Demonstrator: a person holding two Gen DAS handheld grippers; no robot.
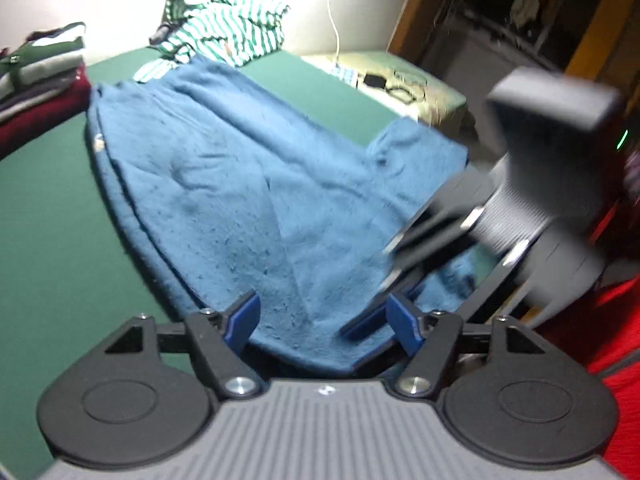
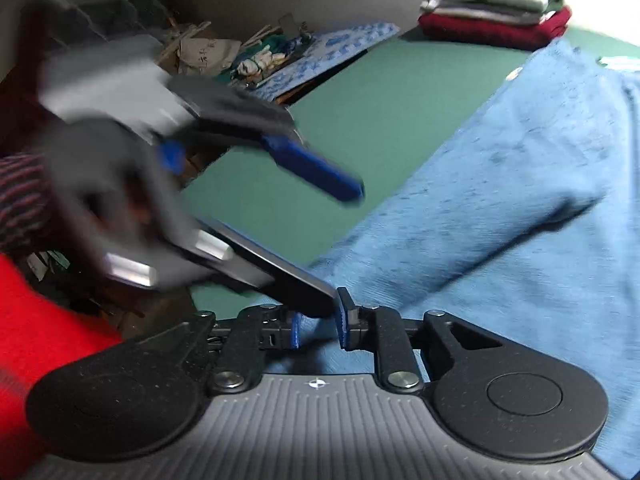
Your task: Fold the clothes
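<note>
**Blue garment part-folded, 1 pile done, striped piece waiting**

The left gripper (image 1: 324, 320) is held with its fingers spread, the near edge of the blue garment (image 1: 248, 184) lying between them, ungripped. The right gripper (image 2: 318, 326) shows only a narrow gap over the same cloth; a pinch cannot be told. The garment is spread on the green desk (image 1: 48, 200). Farther off, a folded stack (image 2: 496, 4) is finished; a striped shirt (image 1: 232, 28) remains crumpled.
</note>
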